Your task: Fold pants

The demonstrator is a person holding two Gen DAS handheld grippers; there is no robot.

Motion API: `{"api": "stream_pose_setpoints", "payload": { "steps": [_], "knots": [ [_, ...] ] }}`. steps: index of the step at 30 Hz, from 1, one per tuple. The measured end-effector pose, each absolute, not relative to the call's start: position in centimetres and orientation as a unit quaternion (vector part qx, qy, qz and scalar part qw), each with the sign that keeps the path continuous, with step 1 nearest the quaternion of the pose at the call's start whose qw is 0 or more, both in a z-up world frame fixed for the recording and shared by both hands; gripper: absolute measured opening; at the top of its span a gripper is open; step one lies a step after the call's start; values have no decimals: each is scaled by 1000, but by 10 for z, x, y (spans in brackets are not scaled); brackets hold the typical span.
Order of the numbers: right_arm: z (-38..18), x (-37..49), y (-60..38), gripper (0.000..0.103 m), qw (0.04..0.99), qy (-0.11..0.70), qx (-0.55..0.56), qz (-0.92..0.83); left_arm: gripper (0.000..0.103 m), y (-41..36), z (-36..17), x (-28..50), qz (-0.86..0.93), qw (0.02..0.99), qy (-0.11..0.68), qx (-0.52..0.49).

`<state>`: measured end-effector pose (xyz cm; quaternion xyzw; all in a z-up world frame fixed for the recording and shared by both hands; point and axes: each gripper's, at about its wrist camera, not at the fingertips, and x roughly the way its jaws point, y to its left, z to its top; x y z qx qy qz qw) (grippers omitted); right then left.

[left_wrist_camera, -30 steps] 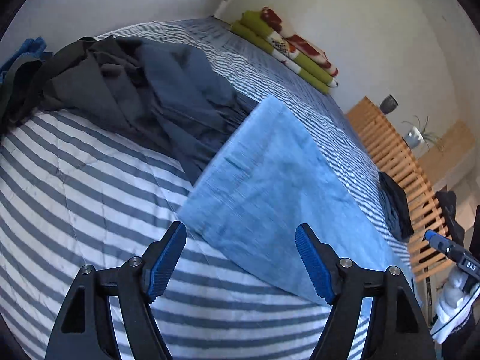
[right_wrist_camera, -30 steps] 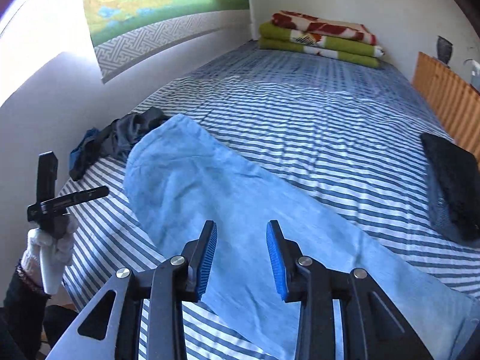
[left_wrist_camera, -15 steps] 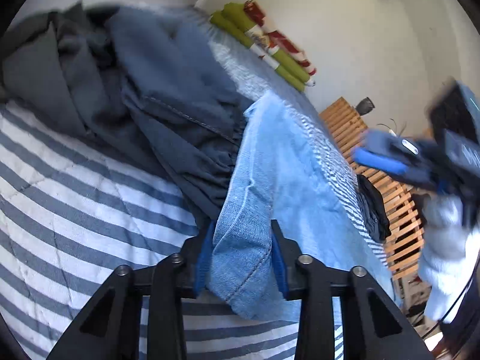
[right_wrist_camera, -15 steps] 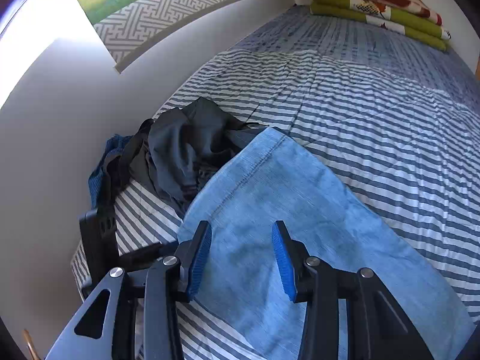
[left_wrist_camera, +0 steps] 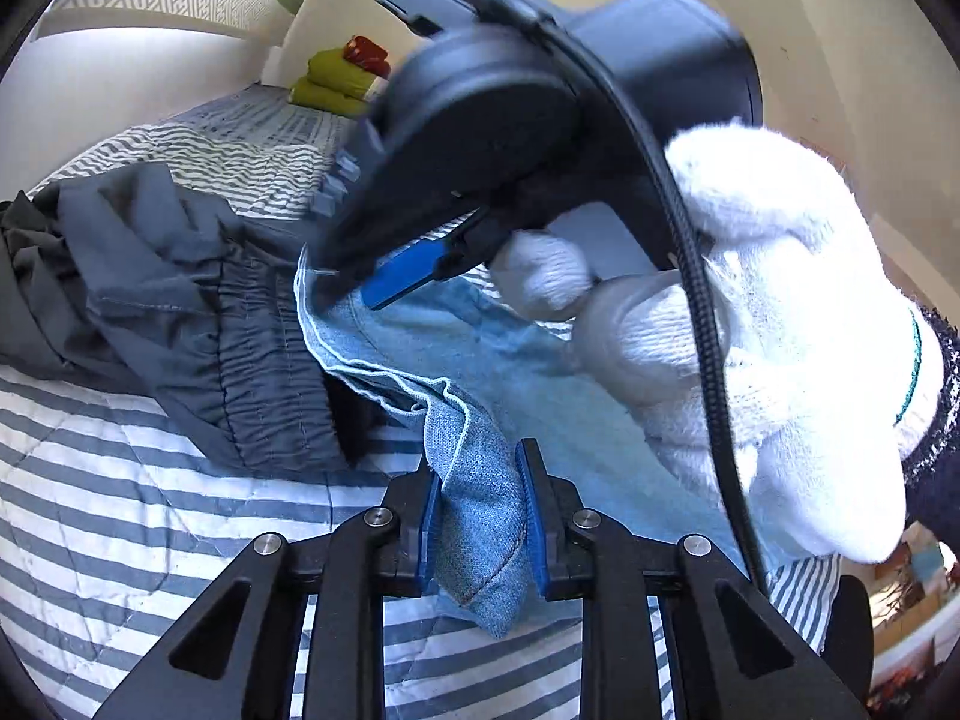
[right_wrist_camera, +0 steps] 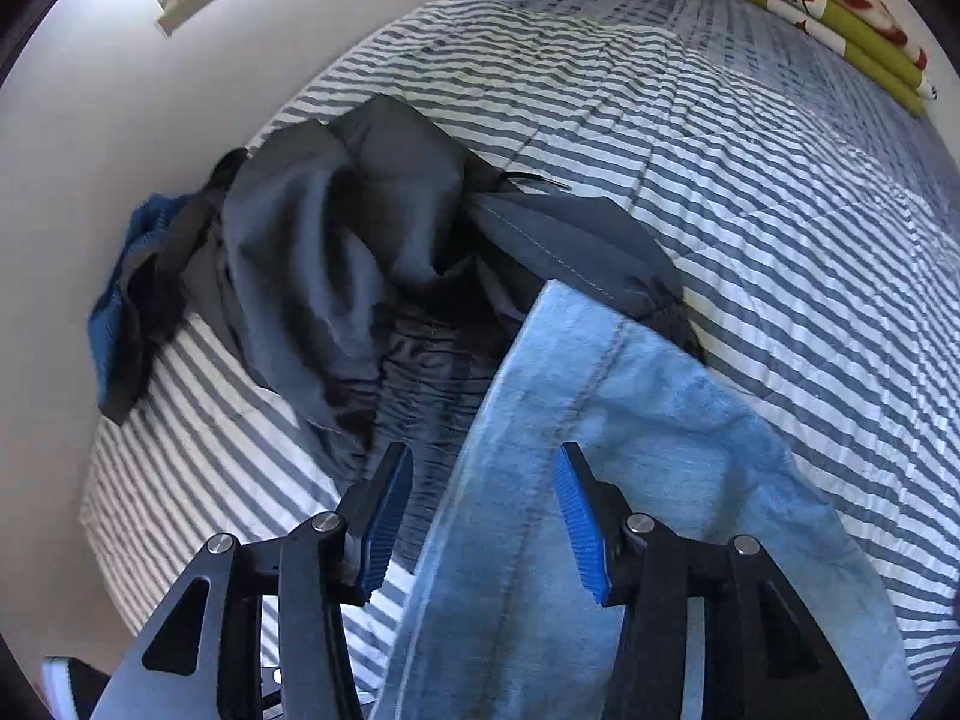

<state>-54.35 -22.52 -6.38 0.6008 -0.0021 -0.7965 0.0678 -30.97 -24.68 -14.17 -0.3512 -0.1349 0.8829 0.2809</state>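
The pants (right_wrist_camera: 630, 420) lie across the bed (right_wrist_camera: 780, 180), one end over the heap of clothes (right_wrist_camera: 336, 252) beside the wall (right_wrist_camera: 72, 150). Folded blankets (right_wrist_camera: 840, 6) sit at the far end. The left claw (left_wrist_camera: 480, 516) pinches a pants corner; the right claw (right_wrist_camera: 486, 516) straddles the edge, jaws apart.

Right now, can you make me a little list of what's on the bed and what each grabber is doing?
pants: light blue jeans lying on the bed
left gripper: shut on a corner of the jeans
right gripper: open, fingers either side of the jeans' edge
other clothes: dark grey pile beside the jeans
bed cover: blue and white stripes
far end: folded green and red blankets
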Motion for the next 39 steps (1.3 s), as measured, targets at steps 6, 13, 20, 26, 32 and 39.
{"api": "stream_pose_setpoints", "payload": {
  "steps": [6,13,20,26,32,39],
  "knots": [
    [-62,-533,-174,8,86,-81,599,-792,23,-236,-150,-313,881,289,-129,-351],
    [-48,-523,-200,49,156,-45,628,-761,22,-211,-144,-302,894,292,-65,-333],
    [-84,-512,-238,52,156,77,672,-720,22,-192,-151,-297,899,292,-17,-325],
    [-98,-501,-227,6,126,109,678,-716,21,-197,-152,-296,900,291,-16,-324],
    [-34,-501,-202,2,136,18,593,-794,19,-237,-119,-299,917,259,-66,-296],
    [46,-480,-183,2,137,-52,500,-854,17,-224,-48,-310,921,278,-77,-261]
  ]
}}
